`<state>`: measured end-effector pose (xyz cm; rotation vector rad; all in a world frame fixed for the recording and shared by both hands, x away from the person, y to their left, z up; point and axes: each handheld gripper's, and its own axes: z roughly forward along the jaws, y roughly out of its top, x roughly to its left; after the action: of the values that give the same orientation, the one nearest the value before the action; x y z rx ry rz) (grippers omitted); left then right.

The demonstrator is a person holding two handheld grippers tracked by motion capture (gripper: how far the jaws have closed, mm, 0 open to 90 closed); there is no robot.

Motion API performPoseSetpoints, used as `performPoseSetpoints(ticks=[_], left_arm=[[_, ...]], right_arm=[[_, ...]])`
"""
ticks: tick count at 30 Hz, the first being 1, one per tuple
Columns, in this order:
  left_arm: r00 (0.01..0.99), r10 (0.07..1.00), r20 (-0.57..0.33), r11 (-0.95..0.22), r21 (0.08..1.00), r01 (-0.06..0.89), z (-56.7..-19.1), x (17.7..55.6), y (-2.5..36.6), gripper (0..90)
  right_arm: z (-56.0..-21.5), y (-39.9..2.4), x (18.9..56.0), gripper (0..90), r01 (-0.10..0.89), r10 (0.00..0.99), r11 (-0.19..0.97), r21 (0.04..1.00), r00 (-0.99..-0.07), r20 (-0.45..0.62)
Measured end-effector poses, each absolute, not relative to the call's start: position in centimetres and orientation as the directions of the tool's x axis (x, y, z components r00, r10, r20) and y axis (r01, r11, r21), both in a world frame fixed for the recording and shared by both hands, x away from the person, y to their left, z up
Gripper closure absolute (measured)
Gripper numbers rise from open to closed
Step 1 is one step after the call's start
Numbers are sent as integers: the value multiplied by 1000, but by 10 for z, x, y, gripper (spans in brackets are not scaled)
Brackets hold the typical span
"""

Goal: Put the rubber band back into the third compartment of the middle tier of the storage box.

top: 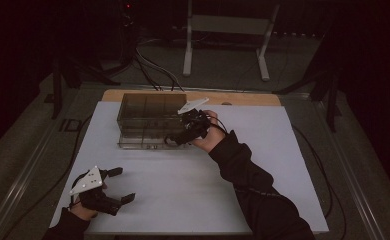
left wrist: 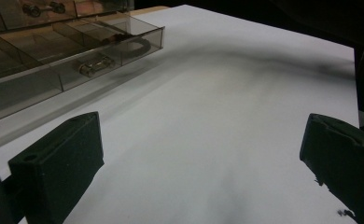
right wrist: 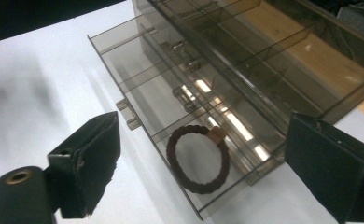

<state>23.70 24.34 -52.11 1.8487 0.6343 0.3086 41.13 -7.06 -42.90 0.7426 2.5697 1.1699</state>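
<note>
Right hand-held gripper [right wrist: 199, 154] hovers at centre frame in the high view, jaws apart, over the open drawer [right wrist: 138, 60] of a smoky clear organizer [top: 150, 112]. A brown hair tie [right wrist: 198, 158] lies in the drawer's end compartment. Left hand-held gripper [top: 124, 185] rests at lower left on the white desk [top: 193, 185], jaws apart

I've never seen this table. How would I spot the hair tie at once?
Find the smoky clear plastic organizer at the far side of the white table. Its bottom drawer is pulled open; the hair tie lies flat in the end compartment under the right hand-held gripper. It is the dark brown ring there.
</note>
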Motion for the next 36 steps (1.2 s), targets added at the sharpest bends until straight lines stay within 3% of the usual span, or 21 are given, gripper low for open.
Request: performPoseSetpoints(ticks=[4,7,36], left_arm=[[822,562,-94,-248,929,276,-521,237,243,2],[823,561,-90,-253,928,274,-521,237,243,2],[824,559,-93,-250,929,274,-521,237,243,2]], right_arm=[[-426,-73,410,73,347,532,555,756,-847,-2],[-419,-79,406,0,339,529,545,767,-849,-1],[-424,-142,388,0,362,621,451,816,-784,4]])
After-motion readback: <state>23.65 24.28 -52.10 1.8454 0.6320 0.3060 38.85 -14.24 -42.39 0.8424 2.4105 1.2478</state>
